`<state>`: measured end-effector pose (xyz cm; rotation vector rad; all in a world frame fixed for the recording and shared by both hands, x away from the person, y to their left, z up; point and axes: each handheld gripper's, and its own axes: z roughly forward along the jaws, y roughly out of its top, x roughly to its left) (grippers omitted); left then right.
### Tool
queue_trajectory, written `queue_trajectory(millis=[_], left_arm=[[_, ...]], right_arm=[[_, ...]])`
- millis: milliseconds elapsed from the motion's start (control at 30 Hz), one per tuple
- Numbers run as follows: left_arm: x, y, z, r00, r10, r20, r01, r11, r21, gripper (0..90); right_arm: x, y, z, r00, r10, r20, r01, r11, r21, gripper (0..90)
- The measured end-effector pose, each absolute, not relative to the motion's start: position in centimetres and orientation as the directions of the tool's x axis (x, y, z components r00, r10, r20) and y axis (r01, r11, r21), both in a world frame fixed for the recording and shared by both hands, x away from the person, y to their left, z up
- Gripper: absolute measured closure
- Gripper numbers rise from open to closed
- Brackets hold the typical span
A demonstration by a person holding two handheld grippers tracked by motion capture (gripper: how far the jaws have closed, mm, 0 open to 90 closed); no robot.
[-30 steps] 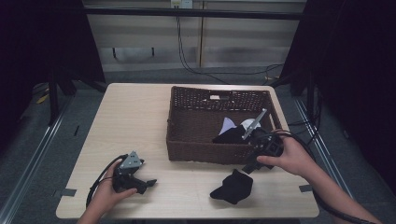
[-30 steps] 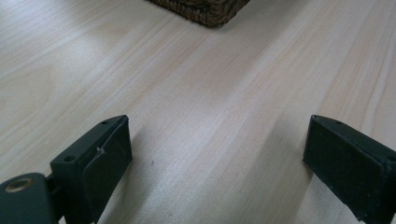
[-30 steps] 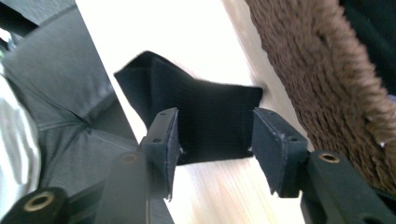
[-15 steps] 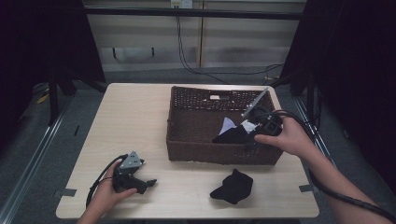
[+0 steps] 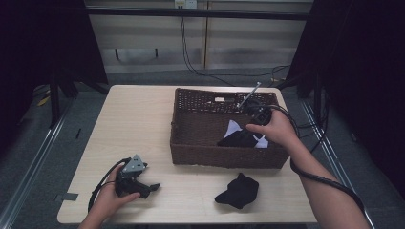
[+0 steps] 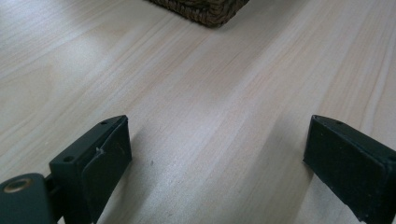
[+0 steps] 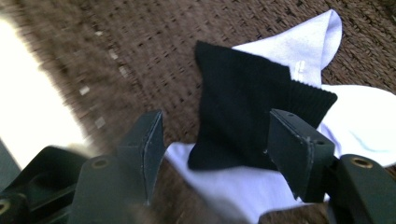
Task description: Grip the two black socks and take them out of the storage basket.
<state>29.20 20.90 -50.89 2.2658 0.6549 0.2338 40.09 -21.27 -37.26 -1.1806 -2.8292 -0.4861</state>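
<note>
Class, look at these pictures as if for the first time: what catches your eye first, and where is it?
A dark woven basket stands on the right half of the pale table, holding a black sock that lies on white socks. The right gripper hangs open above them, nothing between its jaws. Another black sock lies on the table in front of the basket, and the left gripper rests open near the front left.

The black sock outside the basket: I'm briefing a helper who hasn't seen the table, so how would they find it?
Start at the brown wicker basket. The black sock lies crumpled on the bare wooden table in front of its near wall, unlike the socks inside.
</note>
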Motion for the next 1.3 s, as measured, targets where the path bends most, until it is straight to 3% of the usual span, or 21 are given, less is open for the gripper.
queue_trajectory(millis=[267,633,700,900,933,1300], left_arm=[[29.2,20.9,-50.9,0.855,0.517,-0.030,0.380,-0.588,0.714,6.2],[29.3,20.9,-50.9,0.857,0.514,-0.032,0.378,-0.588,0.715,6.1],[29.3,20.9,-50.9,0.857,0.514,-0.033,0.380,-0.587,0.715,6.1],[29.3,20.8,-50.9,0.857,0.515,-0.035,0.380,-0.584,0.717,6.1],[29.3,20.8,-50.9,0.857,0.514,-0.036,0.380,-0.583,0.718,6.0],[29.4,20.9,-50.9,0.860,0.509,-0.029,0.373,-0.589,0.717,6.1]], right_arm=[[41.8,-21.3,-41.4,-0.680,0.719,0.144,0.730,0.645,0.224,33.1],[42.3,-21.3,-44.1,-0.666,0.733,0.139,0.745,0.646,0.163,34.1],[42.3,-21.2,-44.4,-0.676,0.726,0.123,0.736,0.659,0.154,42.3],[42.2,-20.9,-44.4,-0.689,0.714,0.128,0.725,0.677,0.128,82.6],[42.2,-20.9,-44.3,-0.692,0.709,0.136,0.722,0.678,0.137,85.7],[41.8,-22.2,-41.1,-0.694,0.698,0.178,0.720,0.680,0.140,87.7]])
